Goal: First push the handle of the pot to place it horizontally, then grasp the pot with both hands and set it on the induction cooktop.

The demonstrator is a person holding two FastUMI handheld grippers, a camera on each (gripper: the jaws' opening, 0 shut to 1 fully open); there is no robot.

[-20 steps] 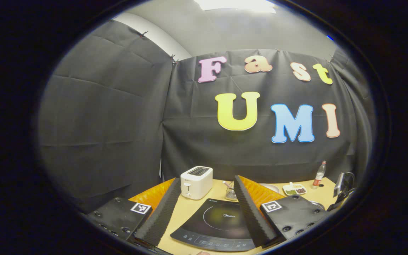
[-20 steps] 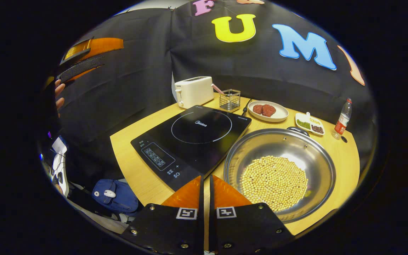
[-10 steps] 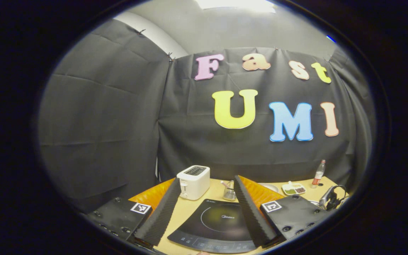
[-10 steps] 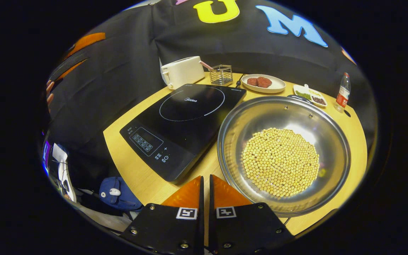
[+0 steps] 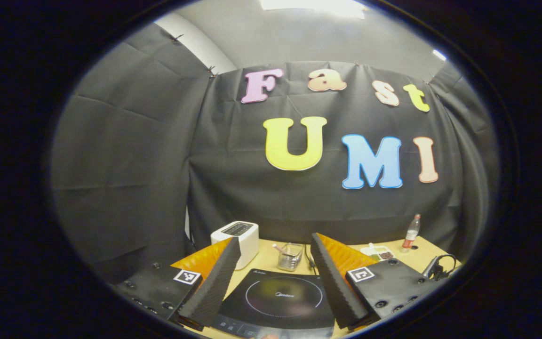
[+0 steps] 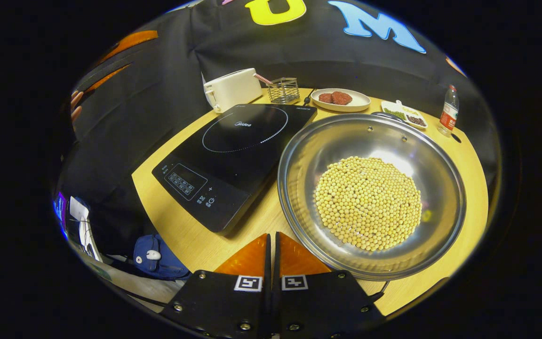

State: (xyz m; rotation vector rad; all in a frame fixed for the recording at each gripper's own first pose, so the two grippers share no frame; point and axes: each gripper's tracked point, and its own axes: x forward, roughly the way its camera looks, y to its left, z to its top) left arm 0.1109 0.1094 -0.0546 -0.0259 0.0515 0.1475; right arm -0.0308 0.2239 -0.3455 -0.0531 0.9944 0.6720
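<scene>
A wide steel pot (image 6: 306, 155) holding yellow soybeans (image 6: 367, 202) sits on the wooden table, just right of the black induction cooktop (image 6: 233, 150). A dark handle (image 6: 385, 114) shows at the pot's far rim. At the near rim a thin wire piece (image 6: 378, 292) shows. My right gripper (image 6: 271, 235) is shut on nothing and hovers over the table, just left of the pot's near rim. My left gripper (image 5: 274, 238) is open and held high, looking over the cooktop (image 5: 280, 299) toward the wall. It also appears far left in the right gripper view (image 6: 120, 52), with a hand (image 6: 75, 101).
Behind the cooktop stand a white toaster (image 6: 231, 89), a wire basket (image 6: 284, 90), a plate of meat (image 6: 339, 100), a small divided dish (image 6: 405, 115) and a bottle (image 6: 447, 110). A blue bag (image 6: 158, 256) lies on the floor below the table's near edge.
My right gripper has moved down and forward, so the pot and cooktop look closer. The left gripper view has swung right, sliding the toaster and cooktop leftward. The pot has not moved.
</scene>
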